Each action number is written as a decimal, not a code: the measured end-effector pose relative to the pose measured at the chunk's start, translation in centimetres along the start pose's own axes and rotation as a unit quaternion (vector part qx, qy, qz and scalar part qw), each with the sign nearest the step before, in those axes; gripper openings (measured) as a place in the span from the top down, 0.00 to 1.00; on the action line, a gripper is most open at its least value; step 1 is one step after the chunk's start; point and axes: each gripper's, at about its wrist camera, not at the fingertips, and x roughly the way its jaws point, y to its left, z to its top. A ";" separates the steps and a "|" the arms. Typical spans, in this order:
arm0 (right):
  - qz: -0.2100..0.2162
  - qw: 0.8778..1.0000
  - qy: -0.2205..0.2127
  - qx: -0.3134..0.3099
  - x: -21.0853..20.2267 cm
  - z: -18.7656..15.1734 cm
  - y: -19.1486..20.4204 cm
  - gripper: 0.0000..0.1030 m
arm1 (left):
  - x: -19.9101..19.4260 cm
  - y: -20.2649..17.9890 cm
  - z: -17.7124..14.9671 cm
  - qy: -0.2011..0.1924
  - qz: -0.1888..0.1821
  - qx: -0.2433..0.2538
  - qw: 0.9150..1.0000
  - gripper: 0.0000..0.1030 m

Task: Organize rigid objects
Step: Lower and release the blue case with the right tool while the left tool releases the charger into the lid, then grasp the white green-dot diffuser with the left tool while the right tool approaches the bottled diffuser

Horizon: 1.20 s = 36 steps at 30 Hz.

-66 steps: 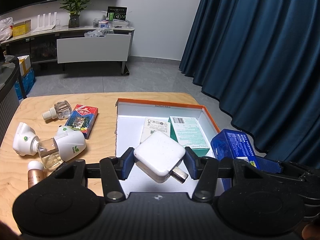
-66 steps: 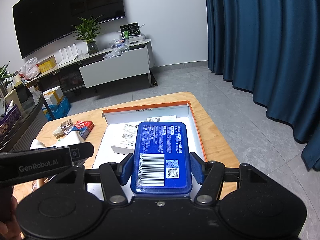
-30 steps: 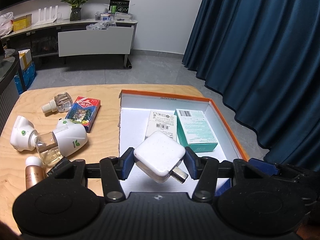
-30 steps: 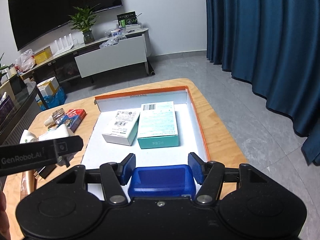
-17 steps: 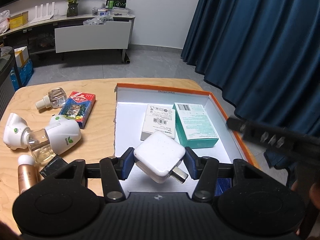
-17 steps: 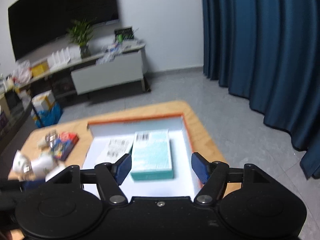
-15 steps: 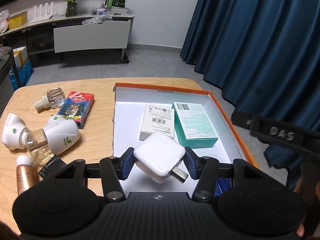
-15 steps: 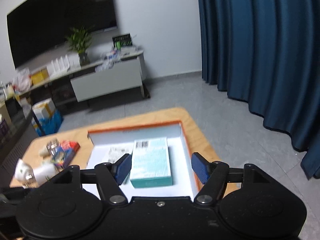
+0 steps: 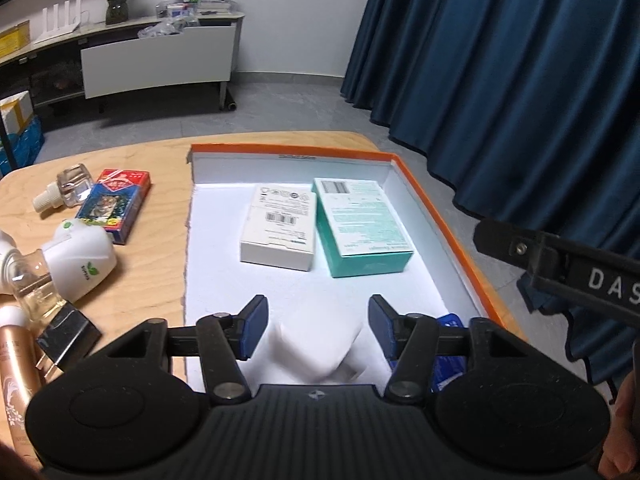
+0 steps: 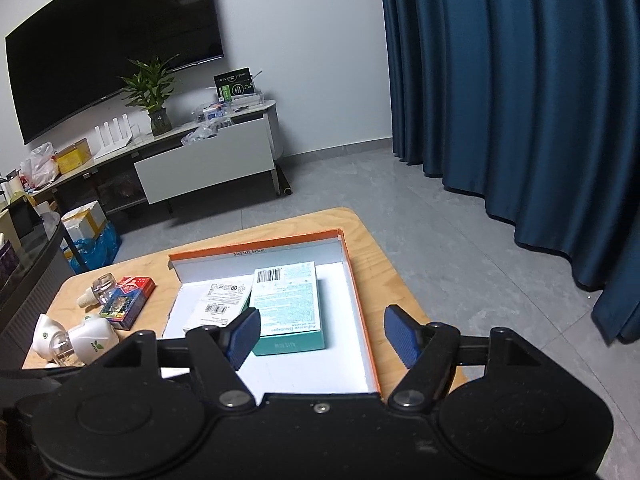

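My left gripper (image 9: 316, 330) is open above the near end of the orange-rimmed white tray (image 9: 436, 216). The white charger (image 9: 316, 346) lies blurred between and below its fingers, free of the pads. A blue tin (image 9: 450, 354) lies in the tray's near right corner, partly hidden. A white box (image 9: 280, 226) and a teal box (image 9: 362, 226) lie side by side in the tray. My right gripper (image 10: 322, 334) is open and empty, raised above the tray (image 10: 360, 312).
On the wooden table (image 9: 144, 280) left of the tray lie a red card pack (image 9: 116, 204), a small clear bottle (image 9: 66, 188), white plug-in diffusers (image 9: 76, 264), a gold bottle (image 9: 16, 356) and a black block (image 9: 66, 330). Blue curtains hang on the right.
My left gripper has opened and let go of the white charger, which has dropped into the tray. My right gripper released the blue tin earlier and has lifted away.
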 end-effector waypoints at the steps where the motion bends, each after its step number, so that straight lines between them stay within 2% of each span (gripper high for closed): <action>1: 0.001 1.000 0.000 0.000 -0.1 0.0 0.0 0.20 | -0.1 0.0 0.0 -0.002 0.000 0.003 1.000 0.35; 9: 0.016 1.000 0.005 -0.013 -0.1 0.1 1.9 0.20 | -1.9 1.2 0.0 -0.017 0.013 -0.014 1.000 0.34; 20: 0.059 0.997 0.020 -0.048 0.0 -0.5 6.2 0.18 | -5.2 5.8 -0.5 -0.040 0.057 -0.051 0.996 0.33; 25: 0.082 0.994 0.031 -0.065 0.2 -1.0 8.3 0.18 | -6.3 8.8 -1.0 -0.046 0.086 -0.071 0.993 0.32; 28: 0.094 0.992 0.033 -0.078 0.2 -1.3 9.3 0.18 | -6.7 11.2 -1.2 -0.048 0.109 -0.089 0.989 0.28; 34: 0.099 0.990 0.039 -0.088 0.5 -1.6 10.3 0.18 | -6.8 16.2 -1.1 -0.047 0.156 -0.110 0.980 0.25; 36: 0.100 0.990 0.041 -0.090 0.6 -1.7 10.4 0.18 | -6.7 17.7 -0.9 -0.043 0.160 -0.111 0.980 0.24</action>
